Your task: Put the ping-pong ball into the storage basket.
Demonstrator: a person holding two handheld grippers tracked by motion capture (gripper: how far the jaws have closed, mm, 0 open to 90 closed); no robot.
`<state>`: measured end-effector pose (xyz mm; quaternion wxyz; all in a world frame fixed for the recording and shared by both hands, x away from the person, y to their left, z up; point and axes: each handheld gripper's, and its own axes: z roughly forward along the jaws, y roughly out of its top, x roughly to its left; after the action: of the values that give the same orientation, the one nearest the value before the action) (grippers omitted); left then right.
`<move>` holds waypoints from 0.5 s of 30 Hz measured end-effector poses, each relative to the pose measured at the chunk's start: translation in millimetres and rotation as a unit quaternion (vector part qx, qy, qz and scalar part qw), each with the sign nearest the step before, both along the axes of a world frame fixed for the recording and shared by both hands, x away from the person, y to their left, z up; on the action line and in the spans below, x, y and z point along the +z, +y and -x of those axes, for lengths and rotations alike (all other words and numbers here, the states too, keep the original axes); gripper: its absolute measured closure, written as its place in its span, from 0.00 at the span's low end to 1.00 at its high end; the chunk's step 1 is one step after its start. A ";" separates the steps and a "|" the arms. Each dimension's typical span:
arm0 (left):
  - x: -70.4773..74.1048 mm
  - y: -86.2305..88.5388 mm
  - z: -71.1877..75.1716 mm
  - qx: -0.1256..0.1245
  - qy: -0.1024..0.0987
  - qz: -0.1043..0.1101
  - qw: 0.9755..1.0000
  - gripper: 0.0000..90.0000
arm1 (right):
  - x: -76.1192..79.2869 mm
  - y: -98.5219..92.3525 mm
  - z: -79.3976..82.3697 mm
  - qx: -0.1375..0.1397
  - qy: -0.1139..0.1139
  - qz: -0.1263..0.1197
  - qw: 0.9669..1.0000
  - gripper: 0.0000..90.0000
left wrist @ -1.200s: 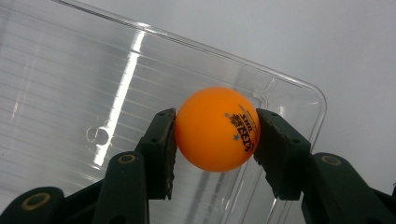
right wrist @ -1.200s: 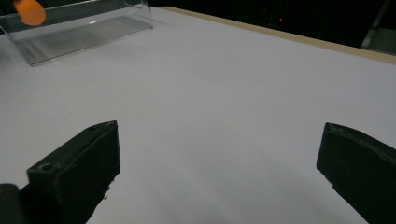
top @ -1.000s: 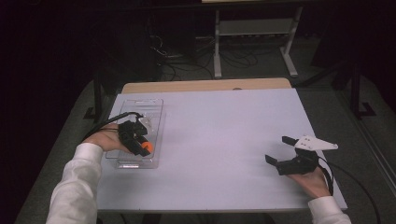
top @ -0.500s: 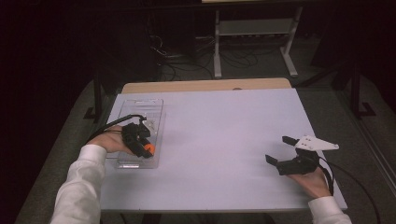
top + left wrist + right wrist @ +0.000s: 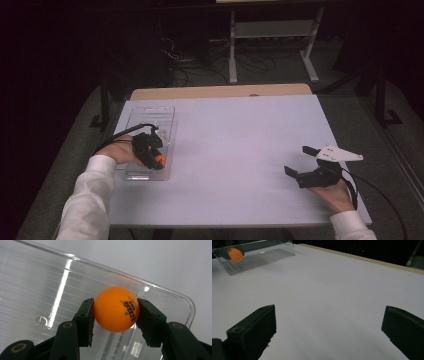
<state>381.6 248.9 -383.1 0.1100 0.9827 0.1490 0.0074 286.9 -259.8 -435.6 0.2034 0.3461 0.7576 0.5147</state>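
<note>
1 orange ball (image 5: 115, 308) | black print, stars, unreadable | L gripper (image 5: 115, 312) clamped

left tool (image 5: 159, 161) carried orange ball (image 5: 159, 160) slightly nearer.

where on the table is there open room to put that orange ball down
The white table is bare between the clear plastic tray and the right gripper. It is crowded only at the tray, where the left gripper grips the orange ball.
</note>
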 end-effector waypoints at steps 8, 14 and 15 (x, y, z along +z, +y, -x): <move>-1.0 4.2 0.8 0.014 -0.005 0.002 1.000 0.50 | -0.7 0.6 -0.5 0.001 0.002 0.003 1.000 0.00; 4.0 6.5 1.7 0.022 -0.013 0.011 1.000 0.43 | -0.4 0.7 -0.3 0.000 0.001 0.002 1.000 0.00; 5.2 7.2 2.0 0.023 -0.014 0.012 1.000 0.42 | -0.2 0.6 -0.3 0.000 0.001 0.002 1.000 0.00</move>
<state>379.6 256.1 -377.9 0.1240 0.9774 0.1699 0.0219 287.2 -259.2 -435.9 0.2034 0.3462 0.7586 0.5131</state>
